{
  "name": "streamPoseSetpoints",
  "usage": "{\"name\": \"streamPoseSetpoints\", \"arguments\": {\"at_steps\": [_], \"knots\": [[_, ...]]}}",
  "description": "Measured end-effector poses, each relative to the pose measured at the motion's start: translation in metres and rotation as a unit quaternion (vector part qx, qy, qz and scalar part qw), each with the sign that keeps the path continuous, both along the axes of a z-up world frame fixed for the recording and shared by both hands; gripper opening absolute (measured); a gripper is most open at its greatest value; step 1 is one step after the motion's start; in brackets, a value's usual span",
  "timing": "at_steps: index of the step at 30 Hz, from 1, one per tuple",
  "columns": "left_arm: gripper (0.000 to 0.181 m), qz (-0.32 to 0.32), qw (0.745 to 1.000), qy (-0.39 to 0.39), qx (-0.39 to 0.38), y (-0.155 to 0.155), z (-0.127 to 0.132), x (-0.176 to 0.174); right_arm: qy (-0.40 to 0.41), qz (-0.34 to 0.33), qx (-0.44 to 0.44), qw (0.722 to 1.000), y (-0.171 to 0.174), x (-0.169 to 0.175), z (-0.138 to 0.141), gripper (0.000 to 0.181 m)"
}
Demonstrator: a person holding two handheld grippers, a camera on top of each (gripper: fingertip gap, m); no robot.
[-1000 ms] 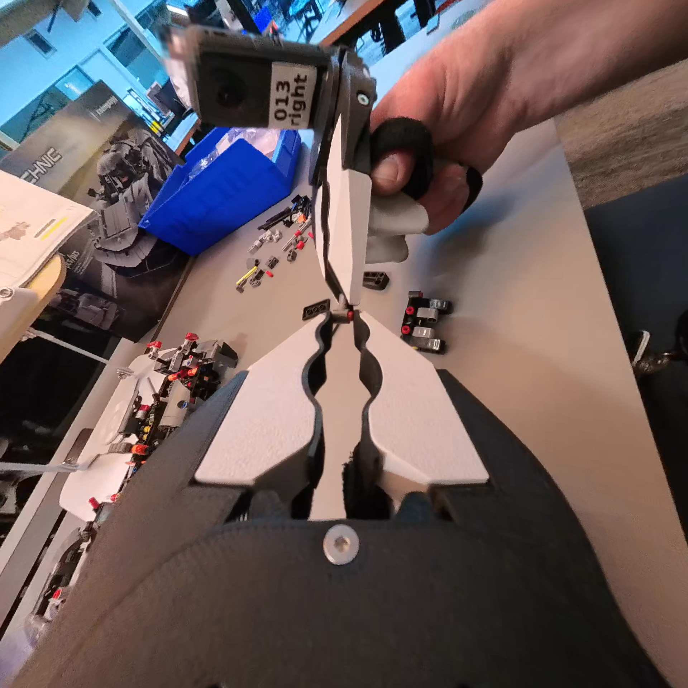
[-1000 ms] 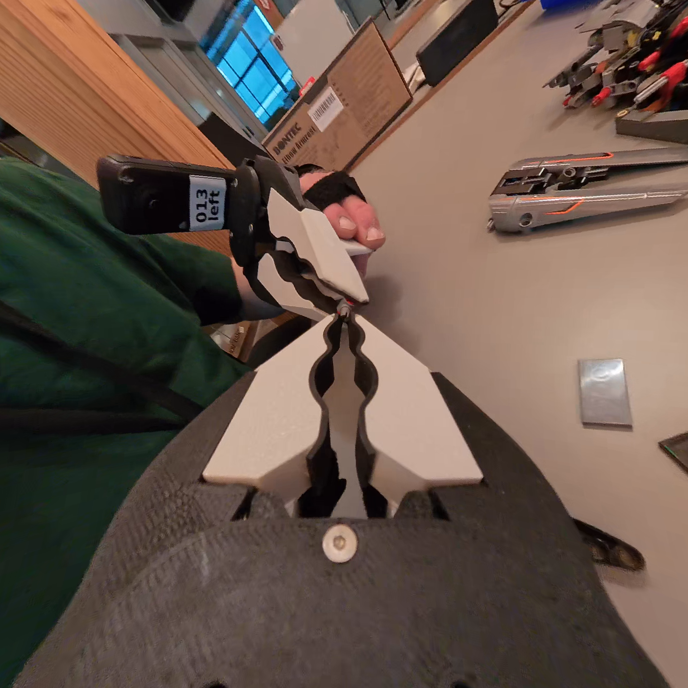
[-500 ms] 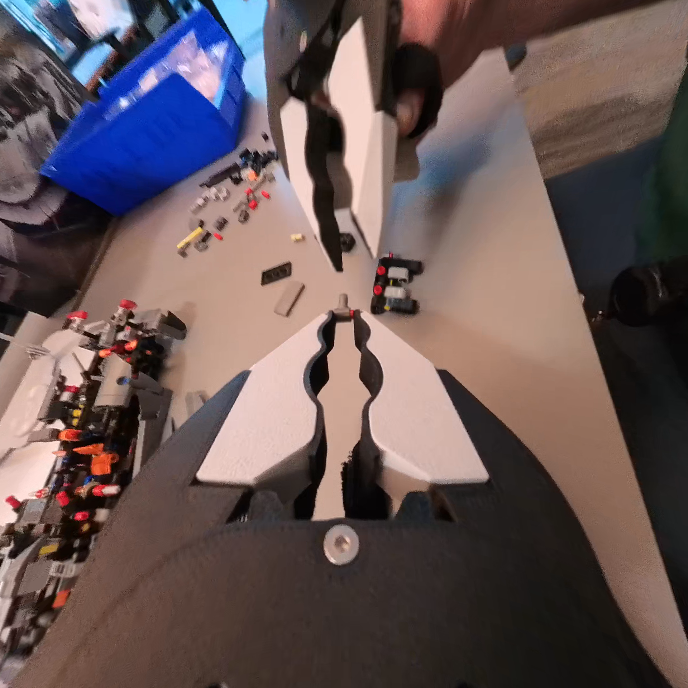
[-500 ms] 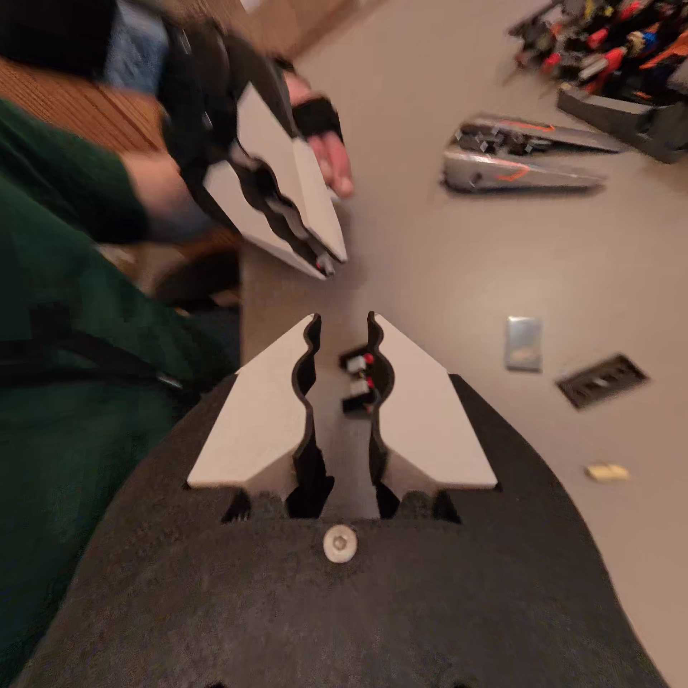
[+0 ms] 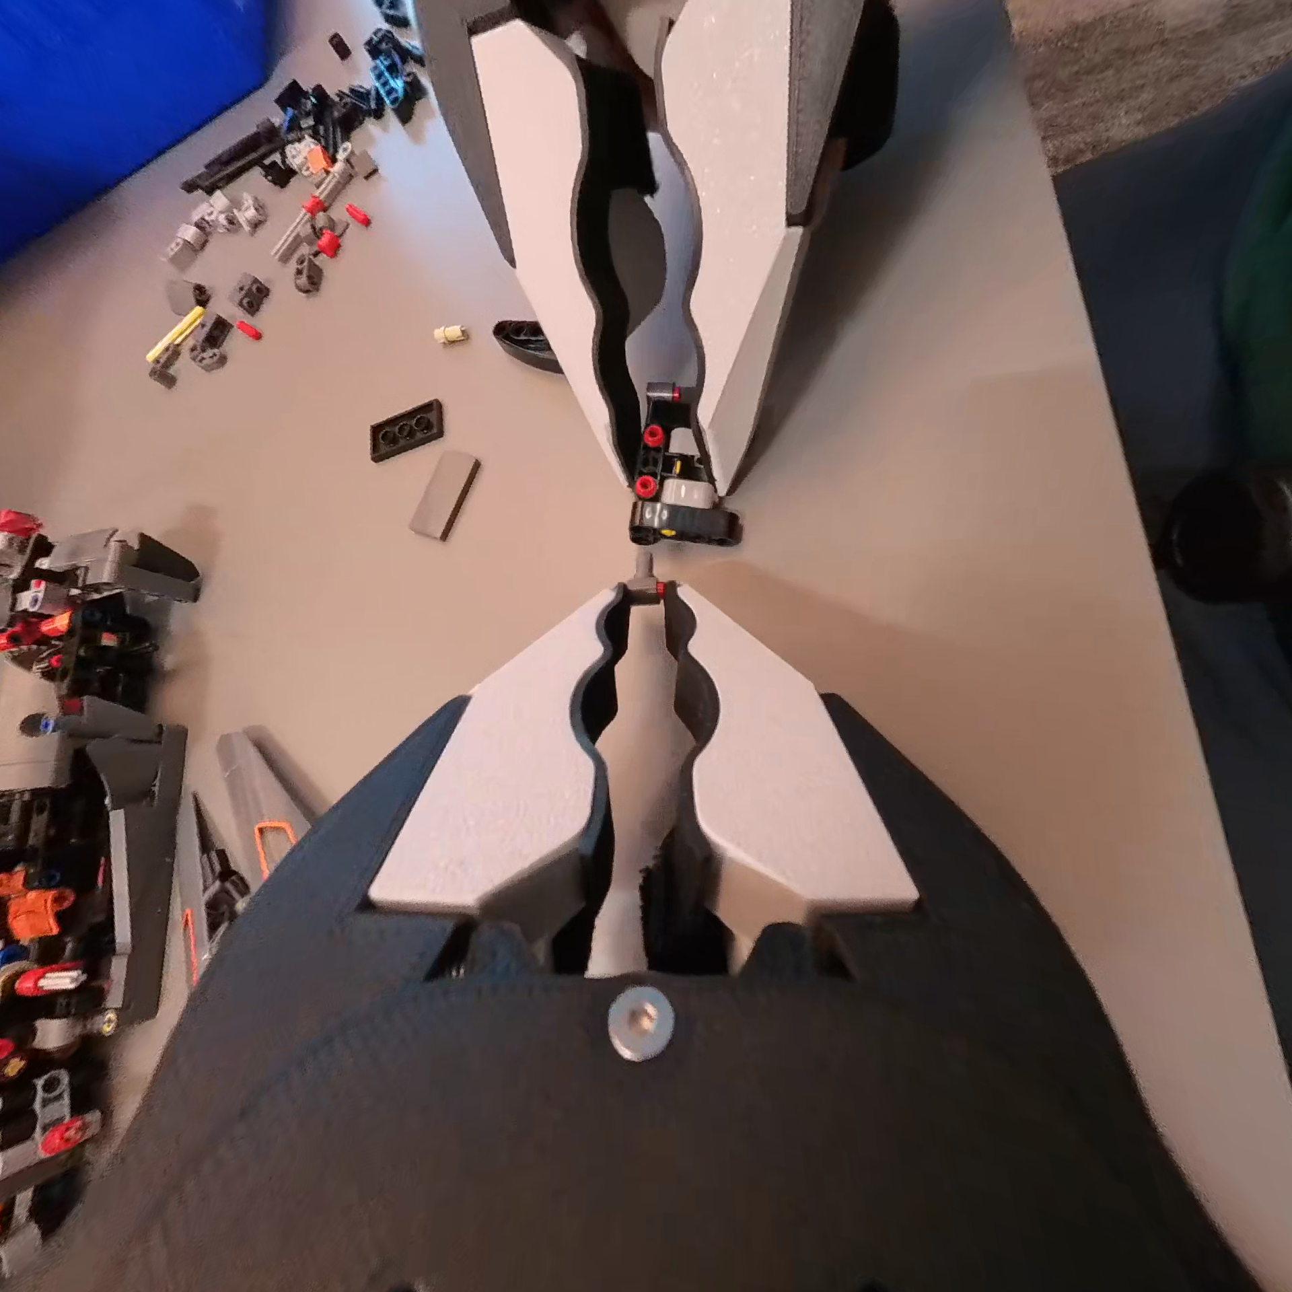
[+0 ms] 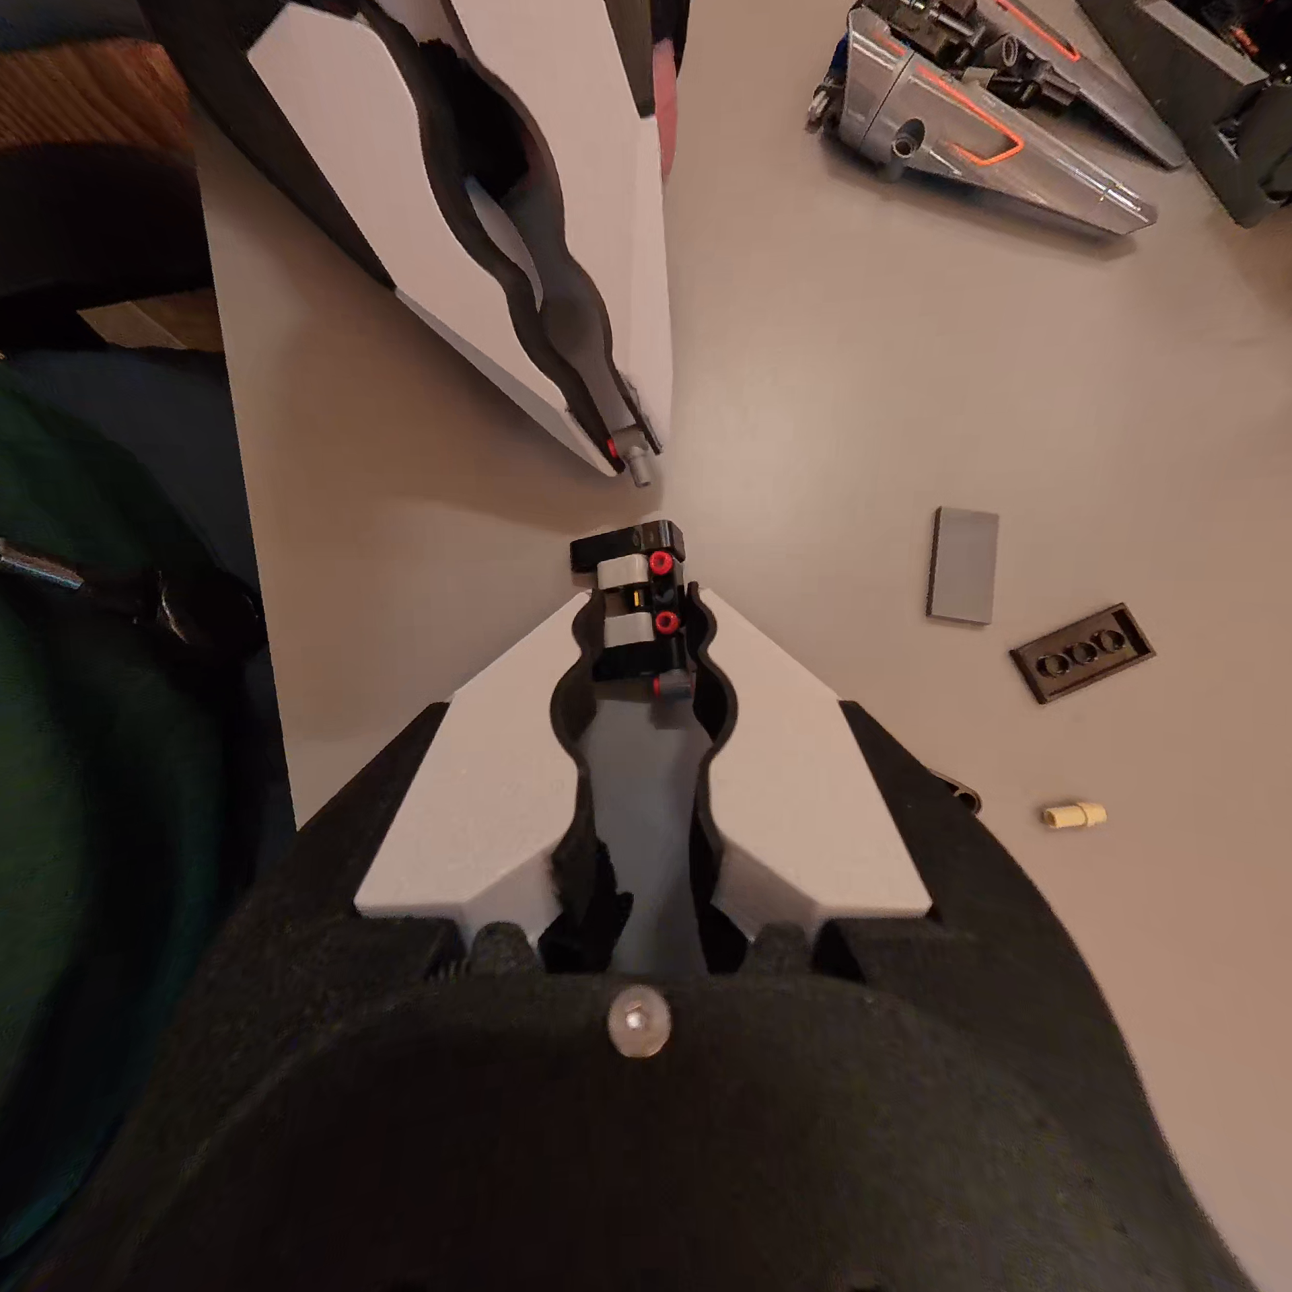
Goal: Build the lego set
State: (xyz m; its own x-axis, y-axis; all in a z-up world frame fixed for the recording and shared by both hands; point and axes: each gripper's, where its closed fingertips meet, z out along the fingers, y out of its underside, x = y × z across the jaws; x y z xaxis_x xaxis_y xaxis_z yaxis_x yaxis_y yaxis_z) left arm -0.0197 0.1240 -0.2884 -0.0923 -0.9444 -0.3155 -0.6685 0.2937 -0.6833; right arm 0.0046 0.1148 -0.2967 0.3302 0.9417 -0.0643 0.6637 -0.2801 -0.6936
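- The surface (image 5: 874,629) is pale grey; the half-built model (image 5: 63,804) lies far to the left of the left fingers, with a grey wedge panel (image 6: 979,133) beside it.
- The right gripper (image 6: 640,601) points down at the surface, its fingers partly open around a small black and grey sub-assembly (image 6: 640,601) with red pins. Whether they press on it or only straddle it, I cannot tell; the piece's far end sticks out past the tips.
- The left gripper (image 5: 647,594) faces the right one tip to tip, its fingers closed on a small grey connector (image 5: 644,584) with a red pin, just short of the sub-assembly.
- Both parts look light, stiff and smooth, so likely to twist or pop out under a pinch. The sub-assembly is best held across its black beams, not on the pins.
- A grey tile (image 6: 963,565), a black plate (image 6: 1080,661) and a tan pin (image 6: 1073,815) lie right of the right fingers.
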Motion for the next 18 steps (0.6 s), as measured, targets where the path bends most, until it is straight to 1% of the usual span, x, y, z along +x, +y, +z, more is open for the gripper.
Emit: {"name": "streamPoseSetpoints", "arguments": {"at_steps": [6,18], "knots": [[0.008,0.010,1.000,0.005,0.000,0.0000,-0.0068,0.0066,0.017,-0.003,-0.005,1.000,-0.0001,-0.0001,0.0003,0.021],[0.008,0.008,1.000,-0.001,0.004,0.0014,-0.0065,0.0086,0.032,0.001,-0.012,0.999,0.0001,-0.0004,0.0007,0.020]]}}
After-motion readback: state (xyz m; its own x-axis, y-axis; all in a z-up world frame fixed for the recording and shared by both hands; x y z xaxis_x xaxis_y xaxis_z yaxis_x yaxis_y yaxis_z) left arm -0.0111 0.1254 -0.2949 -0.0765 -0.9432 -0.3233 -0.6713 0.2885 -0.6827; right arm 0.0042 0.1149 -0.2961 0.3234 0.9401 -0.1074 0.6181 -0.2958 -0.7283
